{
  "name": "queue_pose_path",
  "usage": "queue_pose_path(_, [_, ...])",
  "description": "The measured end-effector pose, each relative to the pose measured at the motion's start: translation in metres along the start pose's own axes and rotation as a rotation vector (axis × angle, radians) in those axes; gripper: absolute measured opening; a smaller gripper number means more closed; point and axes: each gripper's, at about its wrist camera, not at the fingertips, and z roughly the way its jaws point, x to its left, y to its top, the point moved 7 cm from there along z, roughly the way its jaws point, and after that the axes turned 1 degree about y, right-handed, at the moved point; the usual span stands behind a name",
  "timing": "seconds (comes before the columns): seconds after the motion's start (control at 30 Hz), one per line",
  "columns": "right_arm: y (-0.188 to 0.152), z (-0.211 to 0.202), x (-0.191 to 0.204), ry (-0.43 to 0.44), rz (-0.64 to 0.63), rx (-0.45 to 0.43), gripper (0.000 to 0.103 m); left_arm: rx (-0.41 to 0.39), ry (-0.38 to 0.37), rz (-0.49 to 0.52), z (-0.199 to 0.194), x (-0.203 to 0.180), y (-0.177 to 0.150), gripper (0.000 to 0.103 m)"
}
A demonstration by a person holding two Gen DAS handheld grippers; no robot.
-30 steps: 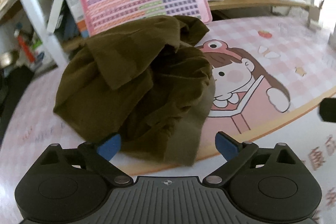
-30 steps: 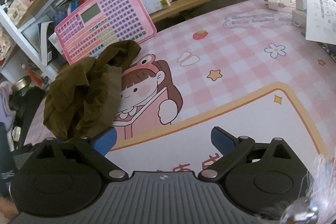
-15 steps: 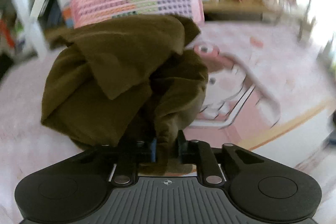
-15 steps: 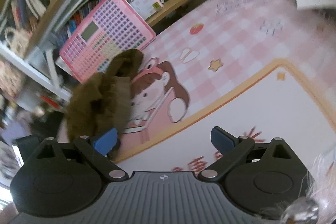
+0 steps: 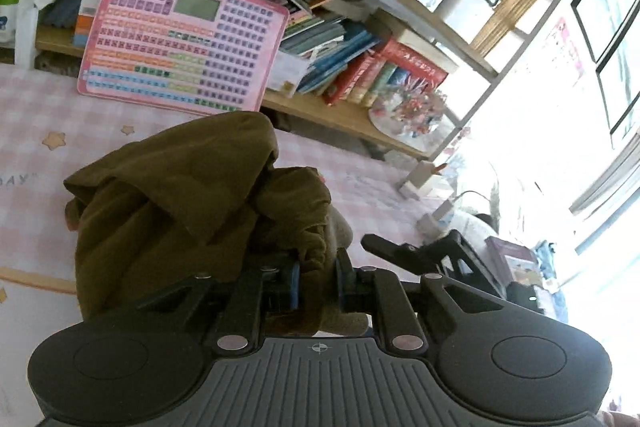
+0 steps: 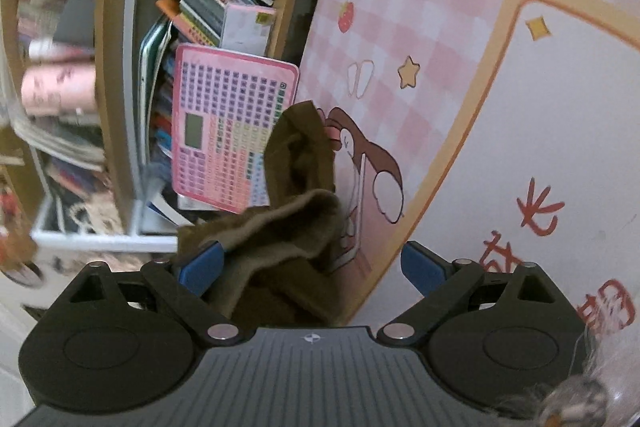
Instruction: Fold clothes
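Note:
A crumpled olive-brown garment [image 5: 180,203] hangs bunched above the pink checked desk mat [image 5: 36,131]. My left gripper [image 5: 316,279] is shut on a fold of its near edge, and the cloth is lifted. In the right wrist view the same garment [image 6: 296,227] lies between the spread blue pads of my right gripper [image 6: 312,267], which stands open; the cloth is close against the left pad [image 6: 200,267] and apart from the right one. The right gripper also shows in the left wrist view as a black shape [image 5: 424,255] just right of the cloth.
A pink toy keyboard tablet [image 5: 180,39] leans against a low wooden shelf [image 5: 344,115] full of books behind the mat. A charger and cable [image 5: 440,211] lie at the mat's right end. The mat's white panel [image 6: 560,147] with red characters lies right of the garment.
My left gripper closed on the garment's near edge, then rose and rolled, lifting the cloth. My right gripper rolled strongly and came in until the garment sits between its open fingers.

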Motion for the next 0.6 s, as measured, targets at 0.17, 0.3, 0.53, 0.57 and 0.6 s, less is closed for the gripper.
queue_pose_path(0.17, [0.010,-0.004,-0.007,0.040,0.081,-0.007,0.095,-0.026,-0.011,-0.017,-0.010,-0.007,0.000,0.015])
queue_pose_path(0.3, [0.013,-0.003,-0.010,0.060,0.114,0.003,0.093,-0.037,-0.023,-0.029,-0.016,-0.012,0.000,0.015])
queue_pose_path(0.53, [0.015,0.001,-0.009,0.088,0.140,0.016,0.089,-0.040,-0.015,-0.045,-0.021,-0.013,-0.002,0.015])
queue_pose_path(0.57, [0.016,0.003,-0.008,0.093,0.145,0.018,0.088,-0.040,-0.012,-0.047,-0.022,-0.013,-0.003,0.015])
queue_pose_path(0.6, [0.016,0.004,-0.008,0.094,0.150,0.019,0.087,-0.040,-0.010,-0.050,-0.023,-0.013,-0.003,0.015])
